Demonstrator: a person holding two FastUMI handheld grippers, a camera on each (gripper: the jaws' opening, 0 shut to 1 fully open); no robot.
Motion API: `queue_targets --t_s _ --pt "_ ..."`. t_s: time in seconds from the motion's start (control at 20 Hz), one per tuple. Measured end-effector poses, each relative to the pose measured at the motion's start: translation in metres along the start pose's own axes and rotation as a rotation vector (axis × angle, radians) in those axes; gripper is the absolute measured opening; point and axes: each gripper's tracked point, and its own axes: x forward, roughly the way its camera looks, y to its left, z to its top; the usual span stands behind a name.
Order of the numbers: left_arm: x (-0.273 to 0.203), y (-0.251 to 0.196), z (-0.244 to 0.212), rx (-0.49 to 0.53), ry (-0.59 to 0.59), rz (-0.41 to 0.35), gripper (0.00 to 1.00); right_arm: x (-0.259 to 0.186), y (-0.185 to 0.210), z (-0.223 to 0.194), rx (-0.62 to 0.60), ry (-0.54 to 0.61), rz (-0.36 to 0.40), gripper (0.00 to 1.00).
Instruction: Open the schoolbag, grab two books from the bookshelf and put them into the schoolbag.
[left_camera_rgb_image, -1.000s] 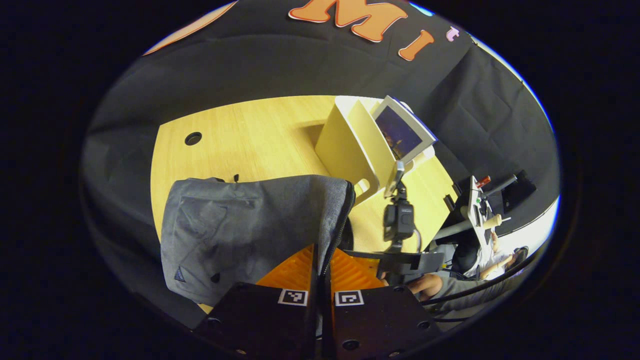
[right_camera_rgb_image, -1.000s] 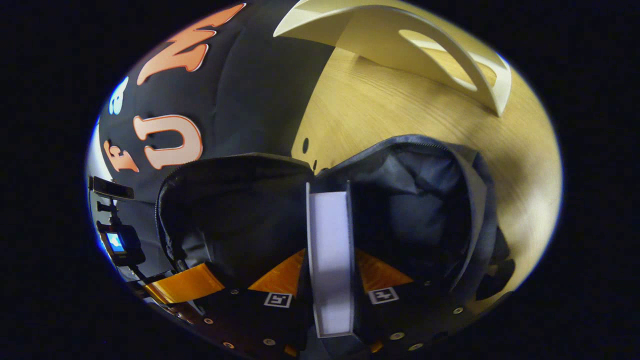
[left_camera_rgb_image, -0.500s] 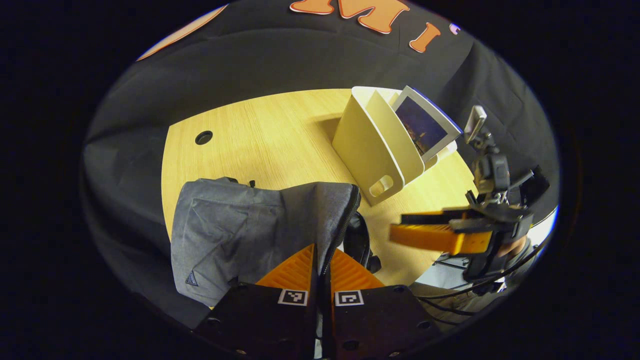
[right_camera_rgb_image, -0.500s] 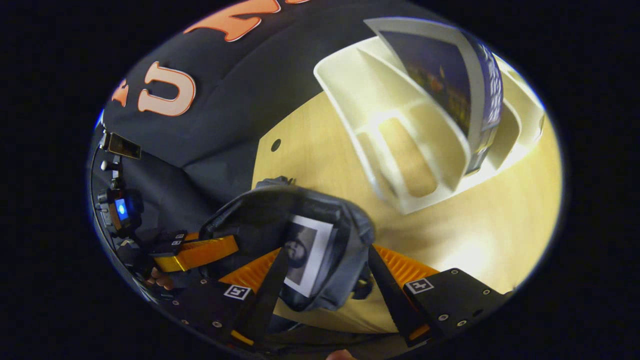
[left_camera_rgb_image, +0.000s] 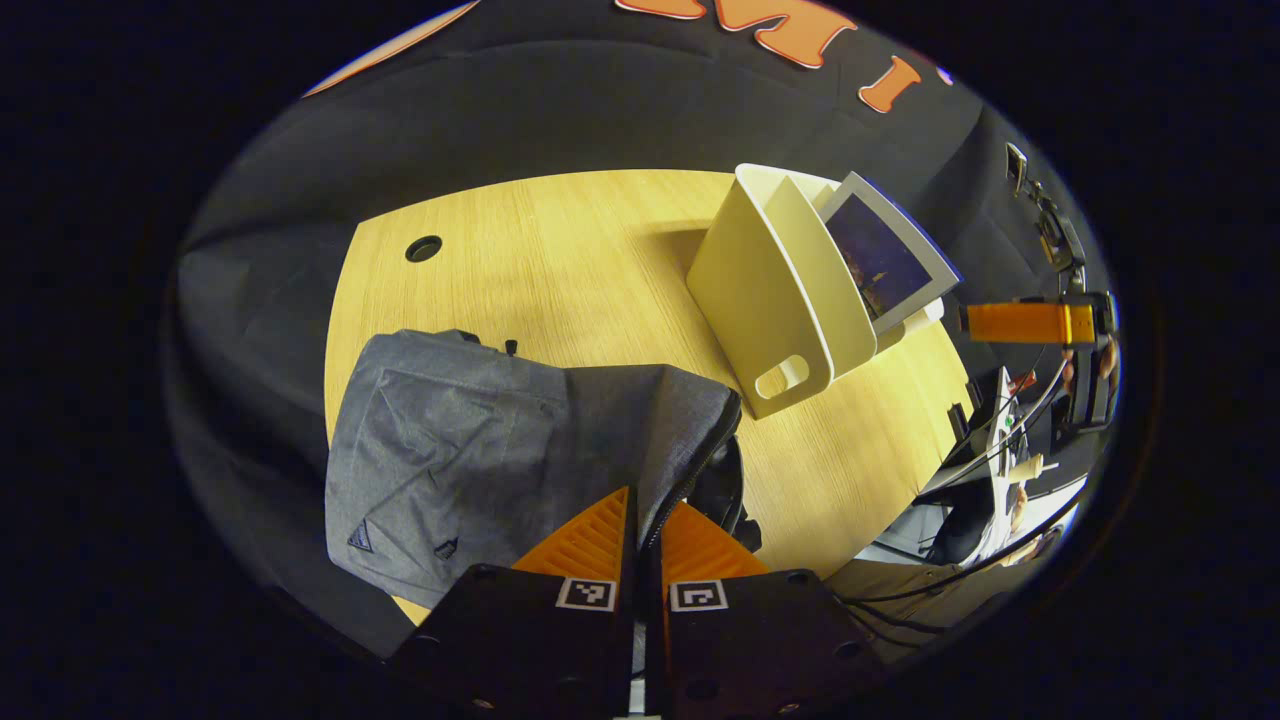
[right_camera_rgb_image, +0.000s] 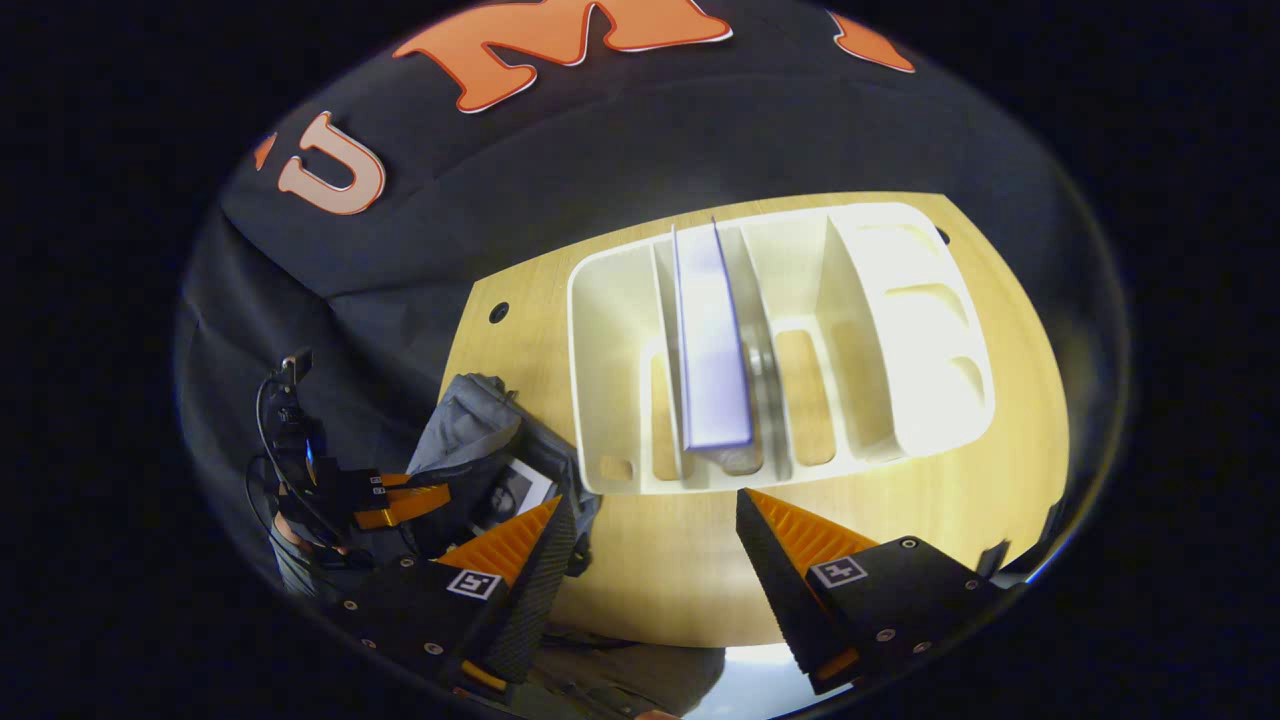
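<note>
A pale wood-grain tabletop (left_camera_rgb_image: 560, 260) with a round cable hole (left_camera_rgb_image: 423, 248) stands under bright overhead light. Black cloth (left_camera_rgb_image: 560, 110) hangs close behind it as the wall, draping down along the tabletop's far edge.

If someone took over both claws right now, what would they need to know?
Left claw: shut on the schoolbag's zipper edge, holding it open.
Right claw: open, empty, facing the bookshelf.
One book lies in the bag; one book stands in the shelf.
Done: bag opened, first book in.
Left: grab the standing book and put it in the bag.
</note>
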Motion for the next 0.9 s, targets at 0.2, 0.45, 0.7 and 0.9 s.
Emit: queue_targets --t_s 0.2,0.45,0.7,0.9 --pt "0.001 0.001 -0.003 -0.054 -0.007 0.033 0.06 0.010 -0.016 0.040 -0.062 0.017 -0.033 0.96" --pt "-0.004 0.006 -0.007 -0.099 -0.014 0.085 0.06 0.043 -0.016 0.060 -0.082 0.085 -0.014 0.93" --pt "-0.008 0.010 -0.009 -0.113 -0.011 0.131 0.06 0.081 -0.026 0.062 -0.068 0.156 -0.056 0.81" --pt "-0.010 0.009 -0.007 -0.106 -0.016 0.144 0.06 0.094 -0.023 0.059 0.021 0.178 -0.067 0.64"
